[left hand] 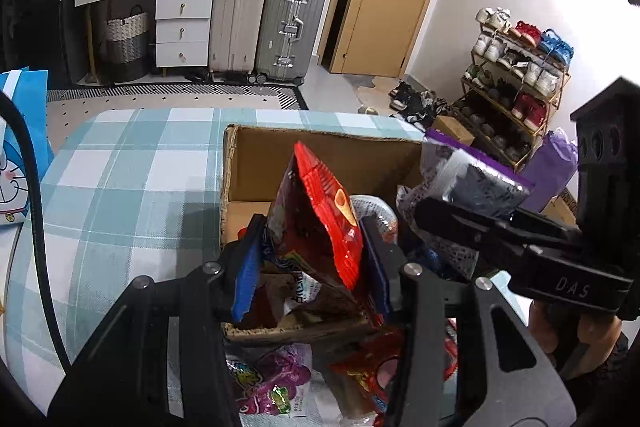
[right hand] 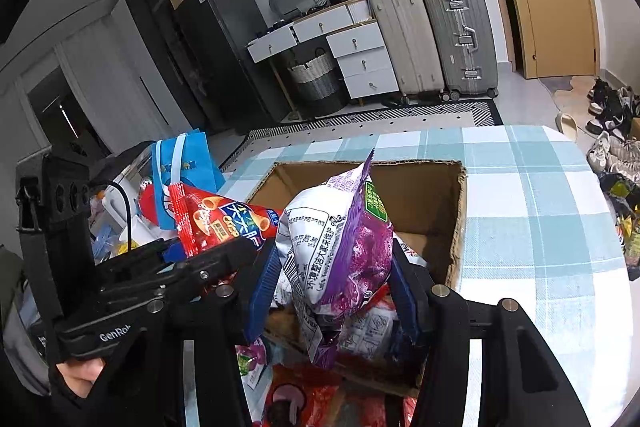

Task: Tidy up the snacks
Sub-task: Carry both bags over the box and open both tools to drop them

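My left gripper [left hand: 310, 251] is shut on a red snack bag [left hand: 316, 223] and holds it upright over the near side of an open cardboard box [left hand: 320, 151]. My right gripper [right hand: 334, 267] is shut on a purple and white snack bag [right hand: 340, 239] over the same box [right hand: 420, 187]. In the left wrist view the right gripper [left hand: 452, 219] holds the purple bag [left hand: 468, 179] at the right. In the right wrist view the left gripper [right hand: 236, 251] holds the red bag [right hand: 220, 219] at the left. Other packets lie inside the box.
The box stands on a table with a blue-checked cloth [left hand: 120, 187]. Loose snack bags [left hand: 272, 383] lie in front of the box. A blue cartoon bag [right hand: 184, 163] stands at the table's left. Suitcases [left hand: 272, 23], drawers and a shoe rack [left hand: 516, 83] are behind.
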The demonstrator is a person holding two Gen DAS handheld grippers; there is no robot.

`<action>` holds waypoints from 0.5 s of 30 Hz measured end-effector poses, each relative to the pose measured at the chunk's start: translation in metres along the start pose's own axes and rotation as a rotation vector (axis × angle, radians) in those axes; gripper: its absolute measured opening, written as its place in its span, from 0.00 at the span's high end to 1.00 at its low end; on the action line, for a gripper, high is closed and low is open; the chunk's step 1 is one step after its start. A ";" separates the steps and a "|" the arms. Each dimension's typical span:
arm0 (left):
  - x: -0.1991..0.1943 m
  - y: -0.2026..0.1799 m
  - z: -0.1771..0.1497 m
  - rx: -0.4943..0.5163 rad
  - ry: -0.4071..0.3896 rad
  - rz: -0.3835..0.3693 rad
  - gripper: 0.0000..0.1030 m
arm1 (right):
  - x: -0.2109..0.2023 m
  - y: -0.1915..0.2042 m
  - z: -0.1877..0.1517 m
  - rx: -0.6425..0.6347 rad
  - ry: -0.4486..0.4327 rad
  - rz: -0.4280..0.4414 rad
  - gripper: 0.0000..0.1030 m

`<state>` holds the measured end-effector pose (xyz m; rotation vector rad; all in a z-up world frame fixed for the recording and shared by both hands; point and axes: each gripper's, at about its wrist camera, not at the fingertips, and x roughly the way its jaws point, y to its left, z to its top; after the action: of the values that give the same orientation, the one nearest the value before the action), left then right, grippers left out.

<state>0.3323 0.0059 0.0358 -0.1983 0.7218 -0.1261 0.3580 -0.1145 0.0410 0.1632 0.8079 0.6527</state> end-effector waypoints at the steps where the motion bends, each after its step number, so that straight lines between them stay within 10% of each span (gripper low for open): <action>1: 0.004 0.001 -0.001 0.001 0.008 0.001 0.58 | 0.003 -0.001 0.001 0.002 0.001 0.000 0.49; 15: -0.003 0.004 -0.010 0.014 0.045 0.033 0.46 | -0.007 0.003 -0.004 -0.047 -0.032 -0.062 0.44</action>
<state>0.3235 0.0090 0.0299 -0.1699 0.7686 -0.1042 0.3494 -0.1166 0.0439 0.1049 0.7631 0.6091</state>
